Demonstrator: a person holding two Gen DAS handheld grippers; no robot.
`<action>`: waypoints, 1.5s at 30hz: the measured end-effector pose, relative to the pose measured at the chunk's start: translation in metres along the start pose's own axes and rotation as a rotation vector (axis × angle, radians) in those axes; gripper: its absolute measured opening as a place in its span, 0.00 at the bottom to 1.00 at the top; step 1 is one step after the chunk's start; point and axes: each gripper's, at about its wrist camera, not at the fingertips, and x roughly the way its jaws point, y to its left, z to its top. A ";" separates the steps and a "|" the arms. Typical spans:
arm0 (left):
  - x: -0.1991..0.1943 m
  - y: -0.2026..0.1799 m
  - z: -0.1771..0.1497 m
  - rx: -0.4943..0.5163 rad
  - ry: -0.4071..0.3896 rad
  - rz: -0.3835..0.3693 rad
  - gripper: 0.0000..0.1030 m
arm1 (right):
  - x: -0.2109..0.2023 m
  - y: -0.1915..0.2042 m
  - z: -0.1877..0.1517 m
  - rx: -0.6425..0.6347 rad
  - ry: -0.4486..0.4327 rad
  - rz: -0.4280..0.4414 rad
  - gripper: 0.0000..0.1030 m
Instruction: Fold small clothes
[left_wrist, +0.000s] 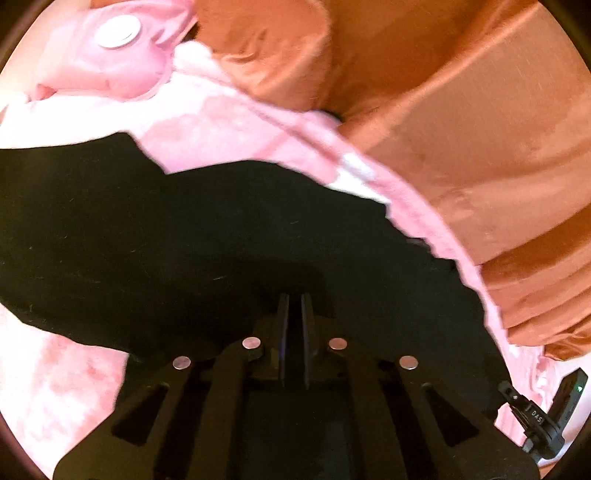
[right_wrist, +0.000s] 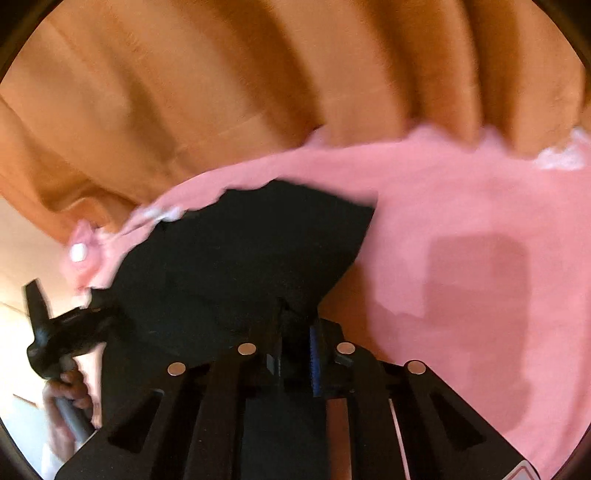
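- The black cloth (left_wrist: 184, 236) fills the middle of the left wrist view, its long axis running from the left edge down to the lower right; in the right wrist view it is a dark wedge at centre, widest toward the upper right of the frame.
- It lies on a pink sheet (right_wrist: 461, 206), with orange drapes (right_wrist: 221, 92) across the top of that frame.
- The left gripper (left_wrist: 295, 306) has its fingers nearly together over the cloth; black on black, so I cannot tell whether fabric sits between them.
- The right gripper (right_wrist: 295, 317) is clenched on the cloth's near edge, which bunches up between its fingers.
- Judging by this, both grippers sit along one near hem, so the fold would carry it away, toward the drapes.
- A pink pillow (left_wrist: 110, 51) with a white disc (left_wrist: 118, 31) sits at the upper left.
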 end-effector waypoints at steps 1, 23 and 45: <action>0.003 0.004 -0.001 -0.032 0.020 -0.011 0.05 | 0.006 -0.010 -0.002 0.024 0.017 -0.035 0.03; -0.004 -0.007 0.006 -0.018 0.012 -0.141 0.05 | 0.017 0.039 -0.036 -0.334 0.035 -0.162 0.49; 0.011 -0.006 -0.015 0.005 0.076 -0.056 0.03 | 0.015 0.047 -0.049 -0.452 0.009 -0.250 0.49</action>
